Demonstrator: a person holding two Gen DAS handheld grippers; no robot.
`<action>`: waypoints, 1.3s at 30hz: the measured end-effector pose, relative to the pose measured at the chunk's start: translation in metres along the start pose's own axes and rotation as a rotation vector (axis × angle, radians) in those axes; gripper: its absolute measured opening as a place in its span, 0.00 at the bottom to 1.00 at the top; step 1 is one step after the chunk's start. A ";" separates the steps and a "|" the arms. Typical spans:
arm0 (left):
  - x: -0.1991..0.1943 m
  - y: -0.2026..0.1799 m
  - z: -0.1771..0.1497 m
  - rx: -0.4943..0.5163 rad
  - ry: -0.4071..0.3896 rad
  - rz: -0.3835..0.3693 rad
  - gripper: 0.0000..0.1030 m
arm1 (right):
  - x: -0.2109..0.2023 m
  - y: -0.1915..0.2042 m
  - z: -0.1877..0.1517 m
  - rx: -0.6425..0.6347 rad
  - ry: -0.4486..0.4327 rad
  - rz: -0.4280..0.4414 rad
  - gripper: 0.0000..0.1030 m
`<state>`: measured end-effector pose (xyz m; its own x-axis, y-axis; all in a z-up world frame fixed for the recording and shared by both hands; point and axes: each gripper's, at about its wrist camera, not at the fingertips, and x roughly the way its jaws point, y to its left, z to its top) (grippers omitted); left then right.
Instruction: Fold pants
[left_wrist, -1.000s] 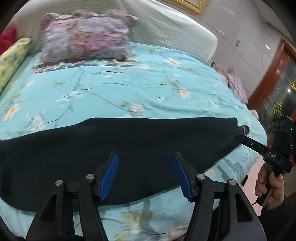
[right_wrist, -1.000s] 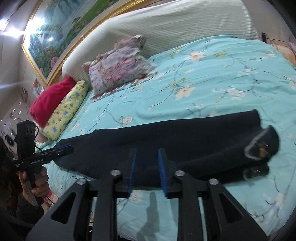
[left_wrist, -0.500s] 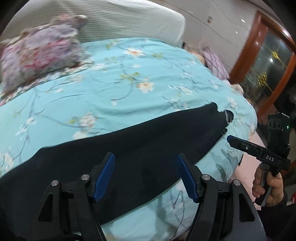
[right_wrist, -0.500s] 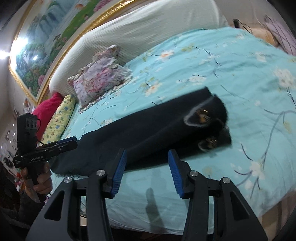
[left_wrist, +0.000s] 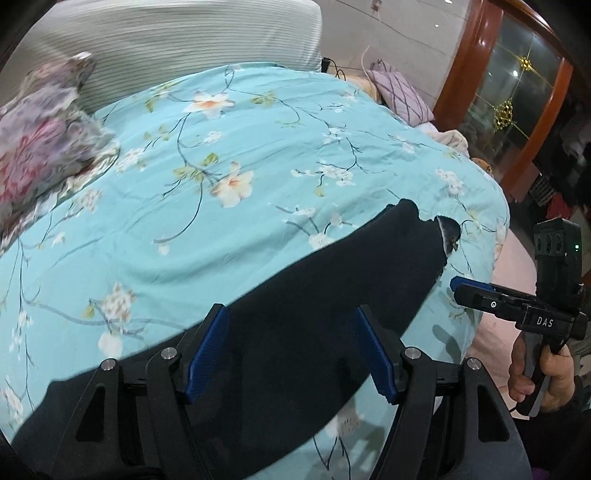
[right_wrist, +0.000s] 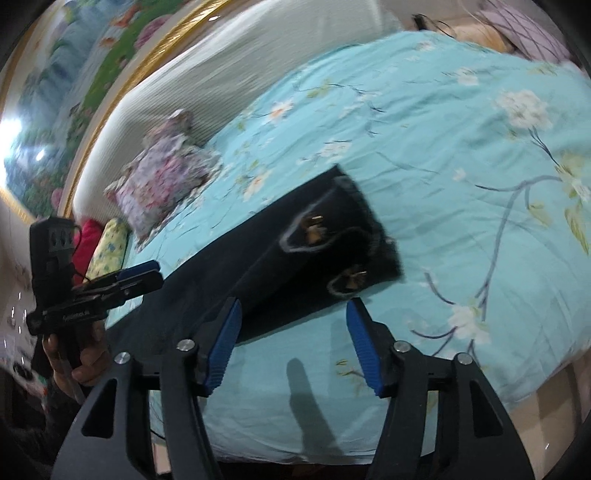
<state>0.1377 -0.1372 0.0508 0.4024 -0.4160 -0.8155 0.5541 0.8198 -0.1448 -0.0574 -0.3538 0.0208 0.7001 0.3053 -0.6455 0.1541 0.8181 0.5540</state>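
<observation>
Black pants (left_wrist: 303, 295) (right_wrist: 295, 258): laid flat, folded lengthwise into one long strip, legs stacked. Lies along near edge of bed (left_wrist: 258, 155) (right_wrist: 461, 166), roughly parallel to it, slightly angled. Waist end toward bed's right side, short of the corner; pale curved pocket trim and small gold hardware visible there. Leg end runs toward left side. Fabric fairly smooth, few wrinkles.

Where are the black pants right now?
The black pants lie stretched along the near edge of the flowery blue bedspread, in front of both open tongs, with neither holding them.
</observation>
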 end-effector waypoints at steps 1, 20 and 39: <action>0.002 -0.001 0.004 0.005 0.001 -0.003 0.68 | 0.000 -0.004 0.002 0.033 0.000 -0.006 0.65; 0.098 -0.054 0.075 0.228 0.230 -0.205 0.71 | 0.017 -0.041 0.010 0.337 -0.062 0.094 0.41; 0.142 -0.074 0.083 0.233 0.281 -0.356 0.12 | 0.015 -0.054 0.002 0.266 -0.101 0.150 0.16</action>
<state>0.2145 -0.2896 -0.0071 -0.0349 -0.5056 -0.8621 0.7822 0.5231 -0.3385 -0.0540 -0.3948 -0.0180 0.7924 0.3521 -0.4981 0.2113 0.6077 0.7656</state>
